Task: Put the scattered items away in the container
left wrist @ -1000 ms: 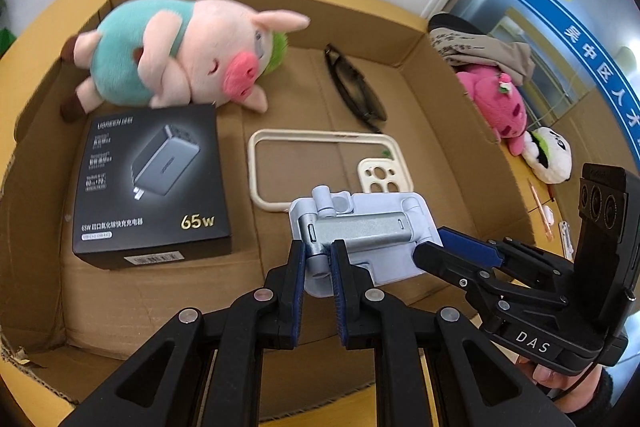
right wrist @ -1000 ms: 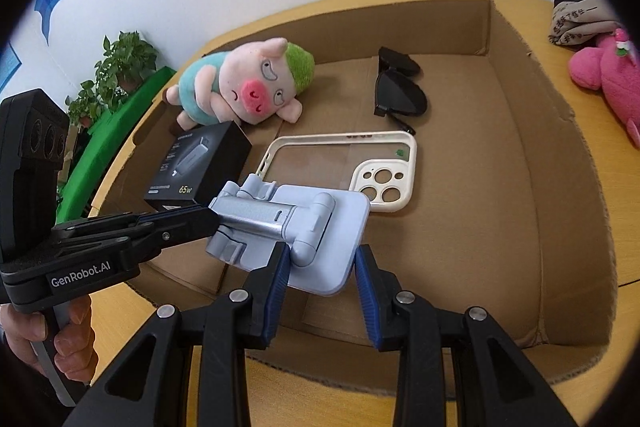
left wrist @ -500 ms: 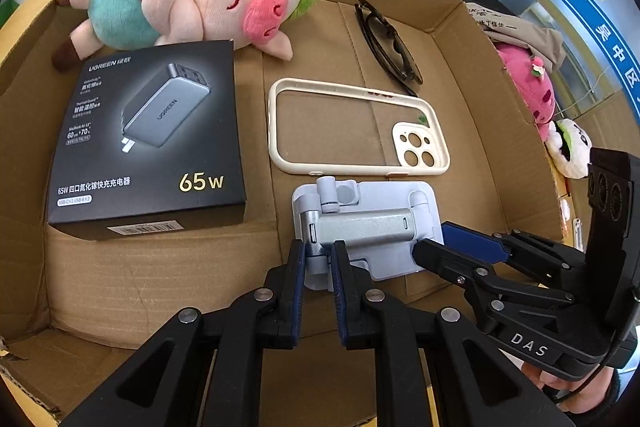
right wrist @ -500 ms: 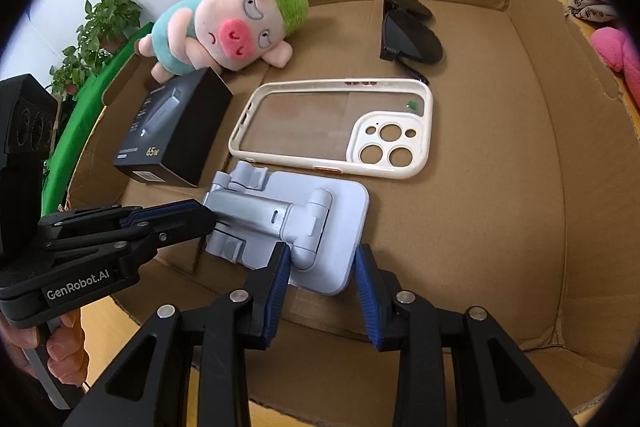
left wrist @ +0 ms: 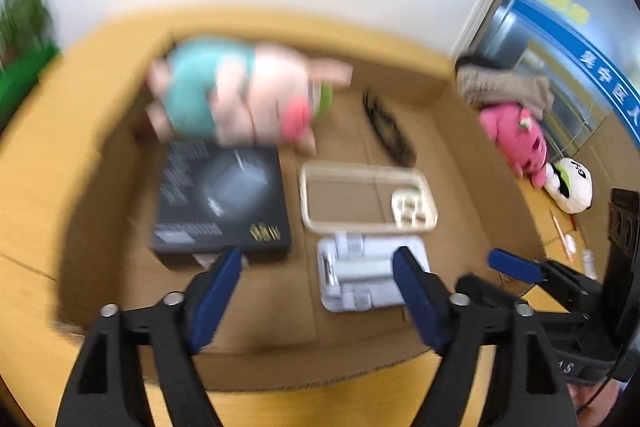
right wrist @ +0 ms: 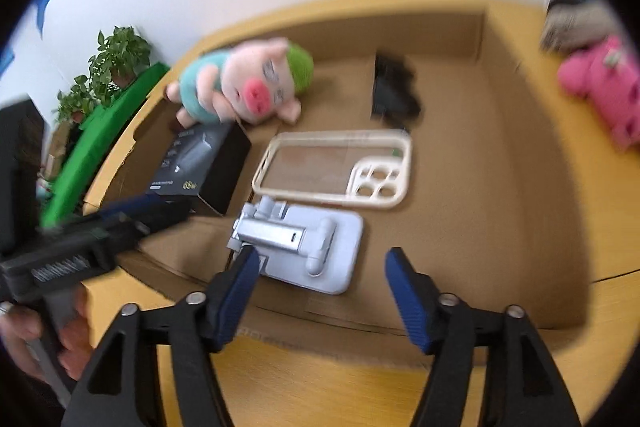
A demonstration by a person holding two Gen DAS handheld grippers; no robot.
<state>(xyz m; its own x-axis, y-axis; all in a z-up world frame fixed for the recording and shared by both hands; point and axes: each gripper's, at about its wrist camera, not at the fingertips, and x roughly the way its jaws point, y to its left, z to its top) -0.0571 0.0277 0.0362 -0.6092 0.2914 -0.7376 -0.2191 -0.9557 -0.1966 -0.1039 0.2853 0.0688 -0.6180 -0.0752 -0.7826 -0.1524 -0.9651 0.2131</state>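
Left wrist view, blurred: the left tongs [left wrist: 316, 283] stand wide open and grip nothing, their blue pads above the near wall of the cardboard box [left wrist: 280, 359]. The white phone stand [left wrist: 370, 277] lies flat on the box floor near the front, partly behind the right-hand pad and not touched by it. Just beyond it lies the cream phone case [left wrist: 366, 201]; to the left sits the black charger box [left wrist: 222, 203], with the plush pig [left wrist: 244, 93] at the far left corner and the dark sunglasses [left wrist: 386, 129] far centre. Outside the box, on the yellow bench [left wrist: 548, 211] at right, rest a pink plush [left wrist: 514, 137] and a panda plush [left wrist: 570, 185]. The right tongs [left wrist: 516, 265] enter from the right. Right wrist view: the right tongs [right wrist: 318, 293] are likewise spread open and empty, at the near edge of the box [right wrist: 532, 187]. The phone stand [right wrist: 300, 245] lies flat inside, free of both pads. The phone case [right wrist: 334, 169] lies just beyond it, the charger box [right wrist: 200, 165] to the left, the pig [right wrist: 244, 87] and sunglasses [right wrist: 394, 91] farther back. The left tongs [right wrist: 132, 211] enter from the left.
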